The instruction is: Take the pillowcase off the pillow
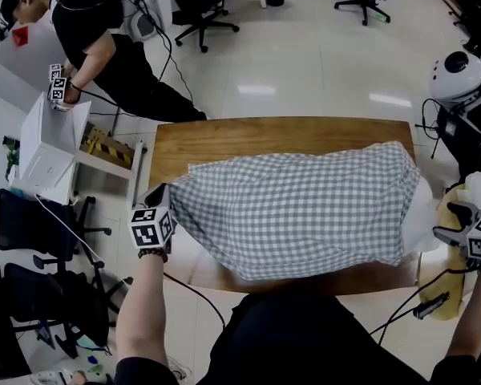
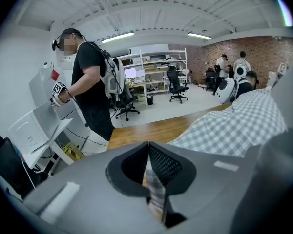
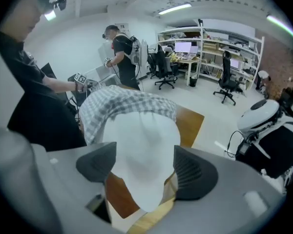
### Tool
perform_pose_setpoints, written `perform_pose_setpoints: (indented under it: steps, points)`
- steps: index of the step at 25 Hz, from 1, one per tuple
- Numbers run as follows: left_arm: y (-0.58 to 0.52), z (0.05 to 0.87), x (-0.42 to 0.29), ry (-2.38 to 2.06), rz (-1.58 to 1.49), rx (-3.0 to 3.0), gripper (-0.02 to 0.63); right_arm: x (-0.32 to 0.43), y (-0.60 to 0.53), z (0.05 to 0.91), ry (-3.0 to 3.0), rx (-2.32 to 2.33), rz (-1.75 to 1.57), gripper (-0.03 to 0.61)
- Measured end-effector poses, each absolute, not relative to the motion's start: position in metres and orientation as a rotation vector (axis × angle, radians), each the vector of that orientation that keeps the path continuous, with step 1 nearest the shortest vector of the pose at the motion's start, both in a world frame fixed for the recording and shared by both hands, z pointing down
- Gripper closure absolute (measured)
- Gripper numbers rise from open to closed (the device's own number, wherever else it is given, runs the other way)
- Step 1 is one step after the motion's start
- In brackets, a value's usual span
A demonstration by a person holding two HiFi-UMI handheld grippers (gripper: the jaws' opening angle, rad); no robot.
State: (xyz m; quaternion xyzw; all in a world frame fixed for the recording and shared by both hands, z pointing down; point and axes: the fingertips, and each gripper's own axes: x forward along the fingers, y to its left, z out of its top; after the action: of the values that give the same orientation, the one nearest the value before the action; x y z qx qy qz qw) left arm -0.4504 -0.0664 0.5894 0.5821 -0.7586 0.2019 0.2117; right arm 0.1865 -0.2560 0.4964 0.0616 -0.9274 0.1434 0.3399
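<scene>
A grey-and-white checked pillowcase covers a pillow lying across the wooden table. The pillow's bare white end sticks out of the case on the right. My left gripper is at the case's left corner, and in the left gripper view it is shut on a strip of checked fabric. My right gripper is at the right end. In the right gripper view it is open, its pads wide apart, with the white pillow bulging between them and the checked case behind.
A person in black stands at the back left by a white box. Black office chairs stand left of the table, and a white robot stands at the right. A cable hangs near the table's front edge.
</scene>
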Motion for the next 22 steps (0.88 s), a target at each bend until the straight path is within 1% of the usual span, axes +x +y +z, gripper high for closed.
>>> perform_pose_setpoints:
  steps: [3, 7, 10, 11, 14, 15, 19, 22]
  points:
    - [-0.068, 0.590, -0.446, -2.086, 0.576, 1.642, 0.605, 0.177, -0.266, 0.481, -2.456, 0.170, 0.396, 0.213]
    - [-0.069, 0.596, -0.432, -2.056, 0.632, 1.691, 0.606, 0.174, -0.274, 0.519, -2.363, 0.180, 0.310, 0.212]
    - [-0.078, 0.596, -0.402, -1.995, 0.737, 1.796, 0.603, 0.167, -0.271, 0.537, -2.322, 0.157, 0.255, 0.212]
    - [-0.082, 0.594, -0.391, -1.962, 0.784, 1.842, 0.591, 0.165, -0.272, 0.539, -2.313, 0.159, 0.239, 0.212]
    - [-0.090, 0.584, -0.356, -1.838, 0.924, 2.004, 0.407, 0.156, -0.276, 0.541, -2.276, 0.213, 0.173, 0.212]
    - [-0.093, 0.577, -0.342, -1.787, 0.954, 2.074, 0.371, 0.154, -0.276, 0.546, -2.269, 0.216, 0.170, 0.212]
    - [-0.103, 0.534, -0.262, -1.523, 0.989, 2.393, 0.273, 0.152, -0.273, 0.568, -2.247, 0.202, 0.224, 0.212]
    - [-0.110, 0.528, -0.206, -1.343, 1.059, 2.527, 0.244, 0.145, -0.271, 0.576, -2.232, 0.183, 0.220, 0.210]
